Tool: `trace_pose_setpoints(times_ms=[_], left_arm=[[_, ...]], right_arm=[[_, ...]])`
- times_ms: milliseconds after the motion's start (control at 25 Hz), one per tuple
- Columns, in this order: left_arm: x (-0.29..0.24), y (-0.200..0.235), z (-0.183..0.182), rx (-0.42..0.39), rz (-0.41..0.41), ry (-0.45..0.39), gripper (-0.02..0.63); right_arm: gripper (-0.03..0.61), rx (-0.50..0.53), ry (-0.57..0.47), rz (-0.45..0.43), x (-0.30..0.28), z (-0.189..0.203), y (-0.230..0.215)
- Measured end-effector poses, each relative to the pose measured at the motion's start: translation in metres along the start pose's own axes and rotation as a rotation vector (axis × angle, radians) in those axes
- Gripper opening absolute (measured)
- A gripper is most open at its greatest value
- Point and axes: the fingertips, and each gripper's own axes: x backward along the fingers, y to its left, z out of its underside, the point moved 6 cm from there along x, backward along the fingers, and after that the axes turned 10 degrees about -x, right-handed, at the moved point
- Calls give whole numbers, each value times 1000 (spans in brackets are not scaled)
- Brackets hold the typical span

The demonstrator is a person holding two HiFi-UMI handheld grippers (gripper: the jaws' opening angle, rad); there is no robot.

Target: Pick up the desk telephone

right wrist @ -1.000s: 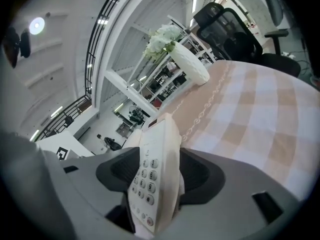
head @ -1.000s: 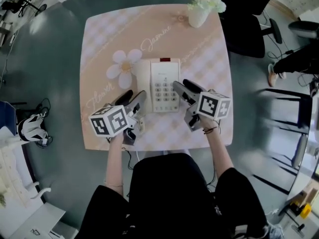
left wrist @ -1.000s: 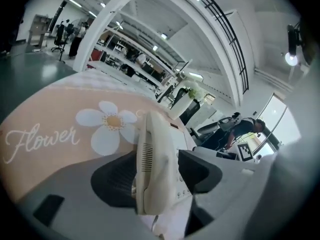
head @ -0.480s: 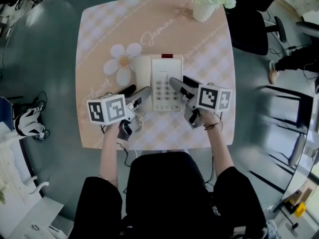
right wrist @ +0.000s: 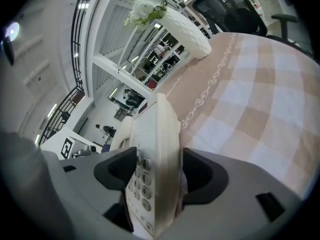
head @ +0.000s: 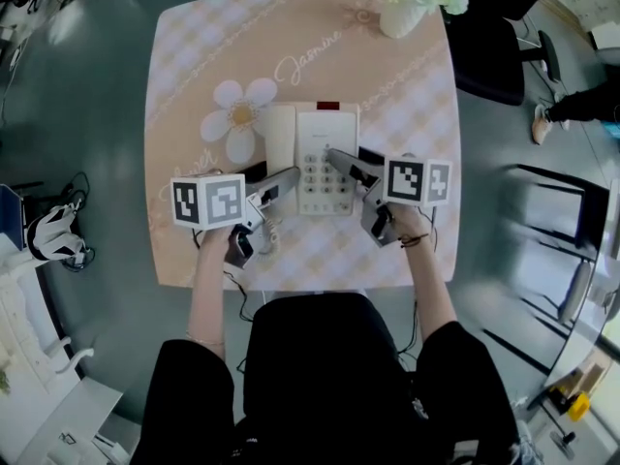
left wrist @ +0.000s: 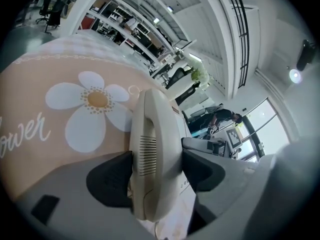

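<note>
The cream desk telephone (head: 312,158) lies in the middle of the pink checked table (head: 194,66), with its handset (left wrist: 152,129) resting on the left side. My left gripper (head: 271,177) reaches in from the near left. Its jaws are opening and straddle the near end of the handset, with the dark pads (left wrist: 112,176) close beside it. My right gripper (head: 354,160) comes in from the near right. It stands open astride the phone's right edge (right wrist: 155,129), one pad (right wrist: 122,171) over the keypad and the other outside the casing.
A white vase of flowers (head: 407,8) stands at the table's far right corner. A daisy print (head: 237,119) lies left of the phone. A black office chair (head: 494,46) stands beyond the table on the right. The person's body is against the near edge.
Both grippers have moved forward and down toward the phone. Their jaws now straddle its two sides, where a second ago they were short of it.
</note>
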Motion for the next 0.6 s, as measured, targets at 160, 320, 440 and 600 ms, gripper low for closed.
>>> trace_pose_setpoints(times_ms=[160,320,440,600], left_arm=[[-1,0,0,-5,7,9,302],[-1,-1,1,-2,-10,4,301],[-1,-2,1,-9,-23,-4,301],[-1,-2,2,7,-41,-33,299]], right_arm=[[253,4,16,-13,-2,0,1],[252,6,13,-12,-2,0,1],[252,-3,5,-9,-1,0,0],[251,-7,0,-8,-2,0,0]])
